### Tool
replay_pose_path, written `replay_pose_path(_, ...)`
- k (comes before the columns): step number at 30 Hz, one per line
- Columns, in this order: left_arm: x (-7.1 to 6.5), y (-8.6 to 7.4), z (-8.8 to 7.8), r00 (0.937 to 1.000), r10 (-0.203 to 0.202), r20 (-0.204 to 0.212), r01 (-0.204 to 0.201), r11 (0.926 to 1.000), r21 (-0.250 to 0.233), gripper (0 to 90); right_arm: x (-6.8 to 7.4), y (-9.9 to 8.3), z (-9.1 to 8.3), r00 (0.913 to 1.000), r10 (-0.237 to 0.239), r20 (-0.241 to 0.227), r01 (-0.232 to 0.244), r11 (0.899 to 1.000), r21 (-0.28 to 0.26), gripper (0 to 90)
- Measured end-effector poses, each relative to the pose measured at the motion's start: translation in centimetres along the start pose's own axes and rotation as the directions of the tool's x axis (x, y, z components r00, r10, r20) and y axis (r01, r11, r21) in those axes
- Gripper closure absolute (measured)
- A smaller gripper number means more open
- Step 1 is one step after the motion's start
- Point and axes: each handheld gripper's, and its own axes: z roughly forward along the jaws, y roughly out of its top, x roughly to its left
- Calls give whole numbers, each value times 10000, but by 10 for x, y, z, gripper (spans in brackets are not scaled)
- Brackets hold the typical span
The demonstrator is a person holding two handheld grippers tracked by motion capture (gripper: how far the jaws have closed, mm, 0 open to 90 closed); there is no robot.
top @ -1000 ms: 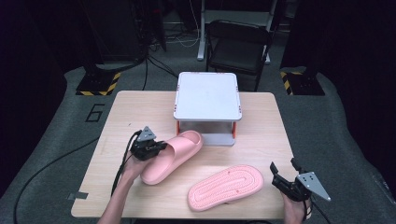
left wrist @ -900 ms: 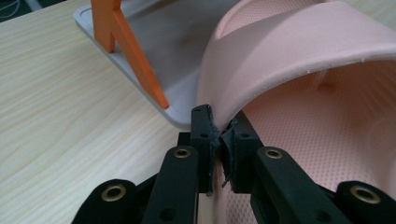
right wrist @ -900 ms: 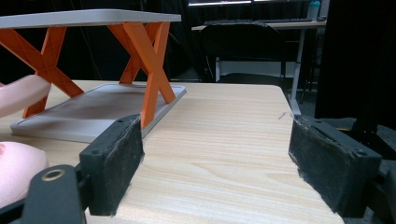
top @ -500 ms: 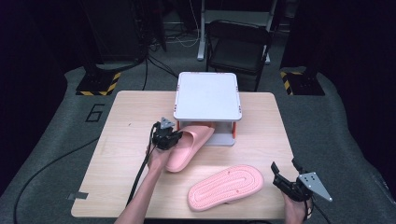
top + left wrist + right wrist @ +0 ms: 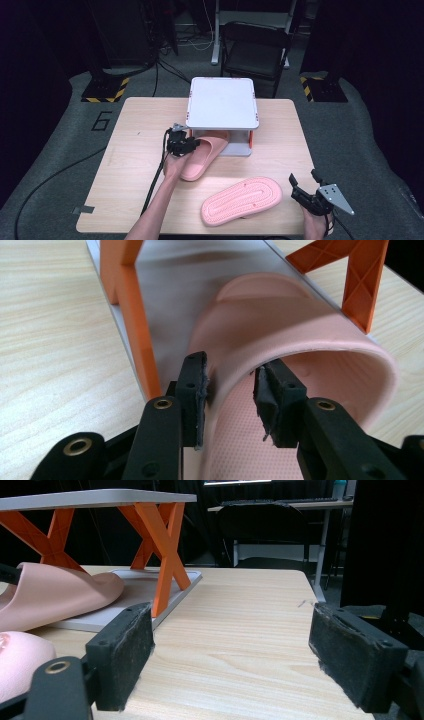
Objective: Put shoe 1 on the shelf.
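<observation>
On the pale wooden table point(image 5: 135, 150), in the high view, my left gripper point(image 5: 186, 145) sits at the strap of the pink foam slide sandal point(image 5: 202, 157), whose toe now lies under the white shelf rack with orange cross legs point(image 5: 222, 102). A second ago that sandal lay out in the open, left of the rack; I have pushed it forward and to the right so its front end tucks onto the rack's lower board. The second pink foam sandal point(image 5: 242, 200) lies sole-up near the front edge, where it was before, and my right gripper point(image 5: 302, 192) hovers just beside its right end, unmoved.

In the left gripper view, the sandal's strap arch point(image 5: 280, 335) runs between my 2 black pads. The jaws have just been opening: the right pad point(image 5: 270, 395) stands just off the inside of the strap, and the left pad point(image 5: 197, 390) sits against its outer edge, so I judge the grip released, or nearly so. That suggests sandal 1 is placed and my left hand is about to back away.

In the right gripper view, my jaws stand wide apart with nothing between them. The rack's orange legs point(image 5: 160, 545) and the tucked sandal point(image 5: 55, 600) show ahead, and the sole-up sandal's edge point(image 5: 15, 665) lies at lower left. I judge sandal 2 is next.
</observation>
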Motion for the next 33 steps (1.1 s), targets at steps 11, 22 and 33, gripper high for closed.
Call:
replay_pose_path(11, 1, 3, 1, 9889, -1385, -533, 1323, 9856, -1057, 722, 4, 0, 2, 9999, -114, -110, 115, 9999, 68, 178)
replay_pose_path(22, 6, -1, -17, 9946, -871, 561, 948, 9835, -1543, 586, 2, 0, 2, 9999, -13, -131, 13, 10000, 62, 178)
replay_pose_path(33, -42, -54, -30, 9805, 1965, -19, -1964, 9804, 177, 171, 4, 0, 1, 9999, -110, -77, 110, 9999, 3, 181)
